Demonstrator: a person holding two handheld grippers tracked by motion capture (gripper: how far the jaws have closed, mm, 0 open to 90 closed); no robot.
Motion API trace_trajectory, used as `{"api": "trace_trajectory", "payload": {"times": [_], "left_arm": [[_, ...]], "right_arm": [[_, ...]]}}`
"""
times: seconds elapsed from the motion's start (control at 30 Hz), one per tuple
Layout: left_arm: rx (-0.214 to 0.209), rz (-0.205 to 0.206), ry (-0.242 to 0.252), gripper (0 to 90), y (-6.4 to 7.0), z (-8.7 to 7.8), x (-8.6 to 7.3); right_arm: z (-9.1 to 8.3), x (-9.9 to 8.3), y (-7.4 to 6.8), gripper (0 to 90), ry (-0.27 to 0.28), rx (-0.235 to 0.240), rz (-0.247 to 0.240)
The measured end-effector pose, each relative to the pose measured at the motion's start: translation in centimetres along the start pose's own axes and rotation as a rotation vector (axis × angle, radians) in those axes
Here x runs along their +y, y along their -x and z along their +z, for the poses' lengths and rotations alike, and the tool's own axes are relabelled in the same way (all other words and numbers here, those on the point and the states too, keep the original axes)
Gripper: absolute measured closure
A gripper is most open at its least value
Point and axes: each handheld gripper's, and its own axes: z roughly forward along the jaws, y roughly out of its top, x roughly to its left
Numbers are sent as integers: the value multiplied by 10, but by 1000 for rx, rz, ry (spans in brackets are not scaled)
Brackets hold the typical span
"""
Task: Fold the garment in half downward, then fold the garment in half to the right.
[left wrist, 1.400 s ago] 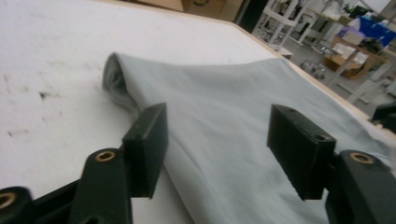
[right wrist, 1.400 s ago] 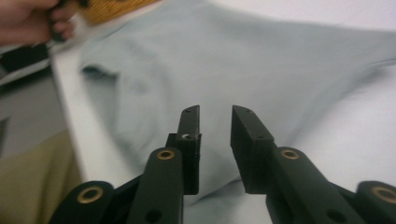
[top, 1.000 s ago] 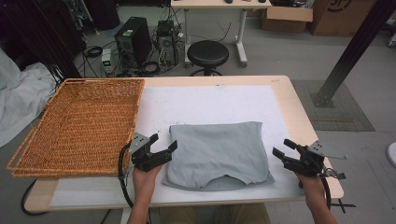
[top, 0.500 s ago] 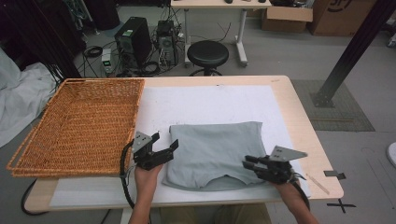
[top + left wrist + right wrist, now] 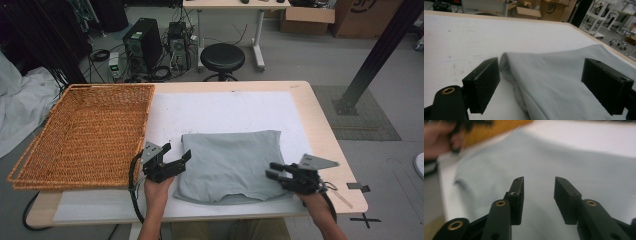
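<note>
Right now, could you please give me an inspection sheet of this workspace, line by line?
Surface: light wooden table with a white mat over most of it.
Job's things: folded grey-blue cloth garment lying flat on the mat near the front edge.
Clutter: shallow woven wicker tray at the table's left, nothing seen in it.
Grippers: left gripper open, jaws astride the garment's left folded edge; right gripper open over the garment's right edge, not clamped.
Cables: black cable trailing from the left gripper over the front edge.
Surroundings: black round stool, computer towers, cardboard box on the floor behind.
</note>
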Motion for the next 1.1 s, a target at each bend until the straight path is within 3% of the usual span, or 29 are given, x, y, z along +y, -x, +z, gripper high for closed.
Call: {"api": "trace_trajectory", "payload": {"times": [0.1,0.17,0.3,0.4,0.43,0.6,1.1], "left_arm": [[-25,-4,22,159,0,0,1],[-33,12,35,158,2,1,2],[-29,56,72,159,5,1,5],[-15,65,60,158,7,0,8],[-15,59,57,158,7,-1,9],[-1,53,52,158,5,-3,11],[-9,32,32,157,4,-5,12]], "right_arm": [[-28,-11,24,448,158,-145,48],[-41,-17,37,332,194,-235,74],[-54,-21,46,240,225,-346,66],[-54,-21,49,133,217,-367,94],[-52,-20,49,109,207,-394,99],[-48,-18,50,138,204,-400,129],[-46,-12,46,137,191,-368,110]]}}
